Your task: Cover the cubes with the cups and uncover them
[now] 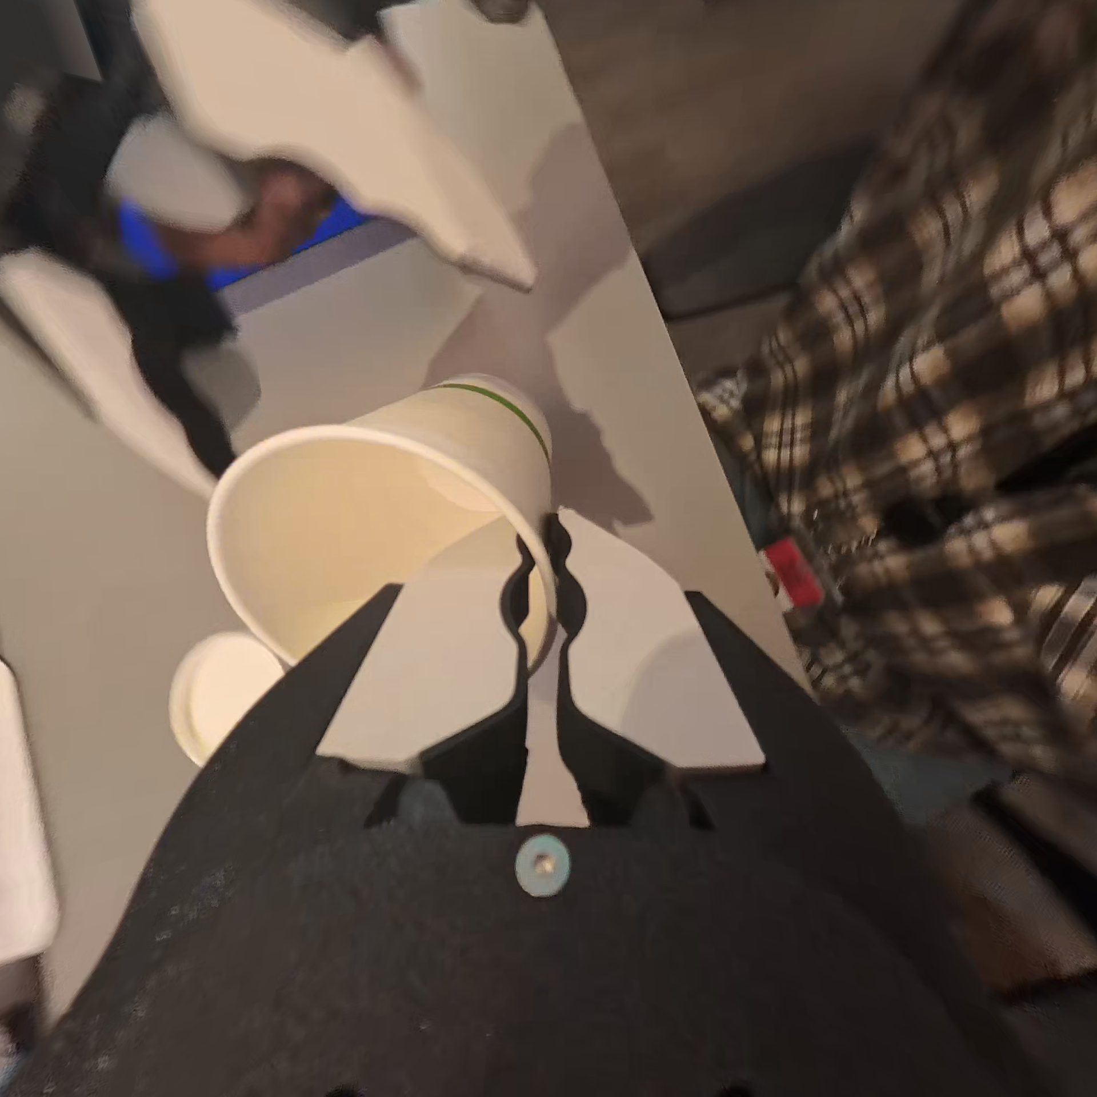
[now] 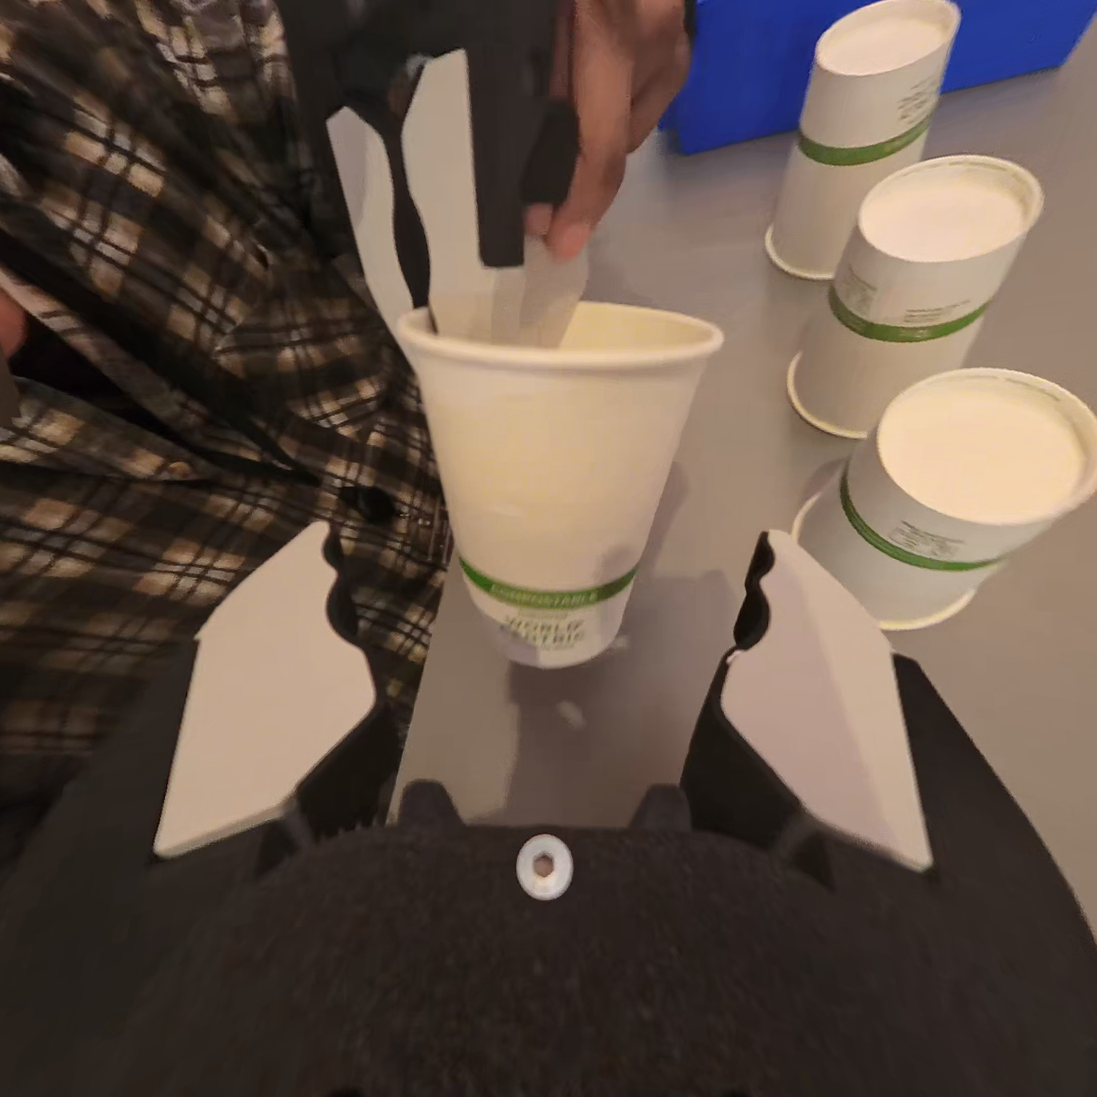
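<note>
My left gripper (image 1: 543,546) is shut on the rim of a white paper cup (image 1: 380,510) that has a green band. In the right wrist view this cup (image 2: 552,463) stands mouth up at the table's near edge, with the left gripper (image 2: 427,308) pinching its rim from above. I cannot tell whether its base touches the table. My right gripper (image 2: 549,564) is open and empty, its jaws wide apart on either side of the cup's base without touching it. Three more cups (image 2: 914,297) stand upside down in a row to the right. No cube is visible.
The table (image 2: 682,267) is grey. A blue bin (image 2: 742,71) stands at its far side behind the cups. A person's hand (image 2: 605,119) holds the left gripper, and a plaid shirt (image 2: 148,297) fills the left side past the table edge. One upside-down cup (image 1: 219,694) sits just below the held cup.
</note>
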Action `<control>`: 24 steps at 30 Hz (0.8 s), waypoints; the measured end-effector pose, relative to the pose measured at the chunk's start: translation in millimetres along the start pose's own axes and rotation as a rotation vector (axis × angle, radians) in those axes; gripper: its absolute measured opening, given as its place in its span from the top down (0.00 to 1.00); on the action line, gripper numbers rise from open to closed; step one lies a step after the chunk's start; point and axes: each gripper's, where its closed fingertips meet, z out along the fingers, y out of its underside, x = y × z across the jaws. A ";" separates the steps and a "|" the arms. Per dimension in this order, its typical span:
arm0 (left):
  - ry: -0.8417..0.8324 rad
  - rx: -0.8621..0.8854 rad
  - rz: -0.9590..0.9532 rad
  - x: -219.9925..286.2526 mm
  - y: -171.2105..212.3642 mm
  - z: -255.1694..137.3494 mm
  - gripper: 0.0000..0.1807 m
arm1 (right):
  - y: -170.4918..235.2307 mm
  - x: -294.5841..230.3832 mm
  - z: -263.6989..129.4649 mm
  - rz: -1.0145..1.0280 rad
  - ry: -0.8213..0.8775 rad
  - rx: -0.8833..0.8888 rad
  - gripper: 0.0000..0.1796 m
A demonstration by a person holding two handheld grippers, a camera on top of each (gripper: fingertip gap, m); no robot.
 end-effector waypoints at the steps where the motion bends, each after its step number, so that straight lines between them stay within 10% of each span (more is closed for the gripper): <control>1: 0.011 -0.018 0.041 2.3 -2.9 1.9 0.99 | -1.4 -1.8 4.0 0.003 -0.028 -0.005 0.31; 10: 0.026 -0.025 0.168 1.5 -23.3 6.0 0.97 | -1.7 -26.9 17.3 0.055 -0.233 0.049 0.49; 16: -0.174 0.200 -0.125 -31.9 -21.8 -27.6 0.67 | 13.0 6.2 -24.1 0.085 0.258 0.349 0.49; 24: -0.321 0.437 -0.431 -50.6 8.8 -71.7 0.66 | 89.8 42.3 -84.0 0.327 0.934 0.638 0.49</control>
